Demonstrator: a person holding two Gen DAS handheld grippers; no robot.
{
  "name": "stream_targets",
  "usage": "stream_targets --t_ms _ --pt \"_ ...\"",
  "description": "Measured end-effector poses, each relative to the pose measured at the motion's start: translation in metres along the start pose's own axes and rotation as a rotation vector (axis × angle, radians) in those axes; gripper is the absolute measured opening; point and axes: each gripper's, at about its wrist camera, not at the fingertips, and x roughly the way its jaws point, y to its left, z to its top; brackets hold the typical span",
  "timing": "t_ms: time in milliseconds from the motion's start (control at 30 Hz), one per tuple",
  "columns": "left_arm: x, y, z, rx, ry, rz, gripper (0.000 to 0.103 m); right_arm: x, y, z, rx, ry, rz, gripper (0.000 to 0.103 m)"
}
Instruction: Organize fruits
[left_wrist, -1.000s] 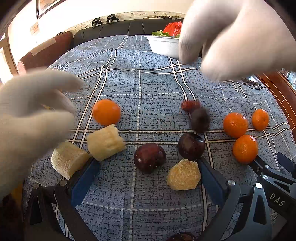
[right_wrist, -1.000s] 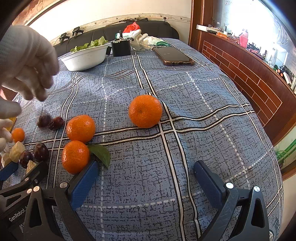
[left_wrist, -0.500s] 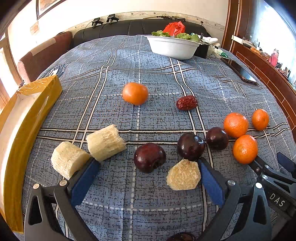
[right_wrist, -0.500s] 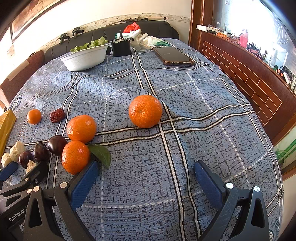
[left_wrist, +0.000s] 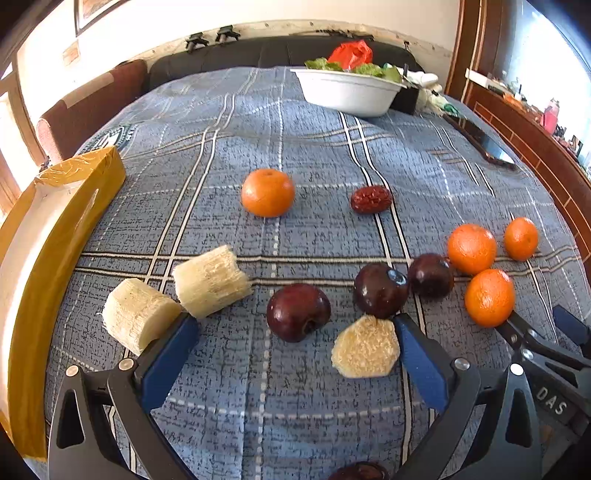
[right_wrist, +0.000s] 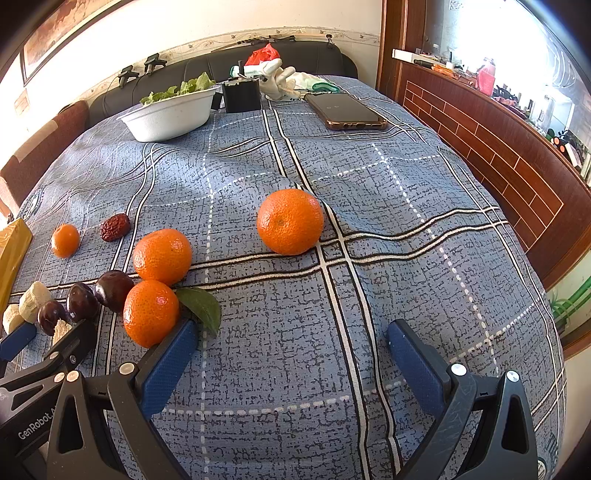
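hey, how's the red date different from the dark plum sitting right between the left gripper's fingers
The red date is wrinkled, oblong and matte reddish-brown; the dark plum is smooth, round, glossy and nearly black-purple. The date looks smaller. It lies farther up the blue plaid cloth, the plum close to the gripper. Both rest loose on the cloth.

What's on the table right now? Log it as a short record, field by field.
surface: table under blue plaid cloth
oranges: four; three near the right gripper, one alone farther left
plums: three, bunched together
date: one, wrinkled, red
pale chunks: three
box: yellow, left edge
bowl: white, holds greens
phone: far right
left gripper: open, empty
right gripper: open, empty
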Motion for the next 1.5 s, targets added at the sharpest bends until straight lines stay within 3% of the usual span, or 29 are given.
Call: stream_targets --t_ms 133,267,333,533,633,733,900,967,1033,1067,1100,1133,1200,1267,1367,1500 --pt "-0.004 -0.001 -0.003 0.039 0.045 -0.026 0.103 -0.001 0.000 0.000 0.001 0.002 0.004 0.103" --pt "-0.013 0.002 -0.013 0.074 0.077 -0.073 0.103 -0.003 -0.001 -0.001 -0.026 0.061 0.030 0.103" --pt "-0.025 0.014 -0.018 0.034 0.057 -0.128 0.096 -0.005 0.000 -0.002 -0.048 0.082 0.040 0.103" --pt "-0.116 0.064 -0.029 -0.056 -0.150 -0.211 0.090 -0.015 0.000 -0.016 -0.069 0.079 0.048 0.102" --pt "-0.186 0.099 -0.032 -0.078 -0.308 -0.201 0.090 -0.038 0.001 -0.022 -0.076 0.067 0.055 0.086" --pt "-0.259 0.138 -0.032 -0.105 -0.448 -0.182 0.090 -0.088 0.007 -0.019 -0.087 -0.021 0.080 0.087" --pt "-0.375 0.180 -0.028 -0.102 -0.685 -0.048 0.095 -0.224 0.027 0.008 -0.166 -0.297 0.142 0.087" --pt "-0.411 0.191 -0.021 -0.112 -0.744 0.018 0.101 -0.283 0.032 0.023 -0.169 -0.424 0.197 0.090" --pt "-0.440 0.199 -0.014 -0.119 -0.807 0.087 0.103 -0.329 0.032 0.034 -0.163 -0.550 0.260 0.103" --pt "-0.448 0.202 -0.013 -0.117 -0.823 0.107 0.103 -0.351 0.031 0.038 -0.165 -0.622 0.341 0.103" --pt "-0.452 0.203 -0.010 -0.108 -0.828 0.114 0.103 -0.364 0.029 0.040 -0.171 -0.650 0.430 0.103" --pt "-0.450 0.204 -0.008 -0.096 -0.820 0.100 0.103 -0.367 0.028 0.044 -0.179 -0.615 0.495 0.103" --pt "-0.430 0.204 -0.004 -0.078 -0.762 0.030 0.103 -0.349 0.043 0.042 -0.225 -0.491 0.519 0.103" --pt "-0.392 0.195 -0.002 -0.073 -0.699 -0.012 0.103 -0.315 0.060 0.029 -0.267 -0.408 0.452 0.103" --pt "-0.319 0.182 -0.009 -0.082 -0.579 -0.073 0.103 -0.229 0.074 0.003 -0.309 -0.237 0.342 0.102" --pt "-0.229 0.165 -0.016 -0.085 -0.402 -0.167 0.101 -0.138 0.076 -0.030 -0.283 -0.062 0.366 0.077"
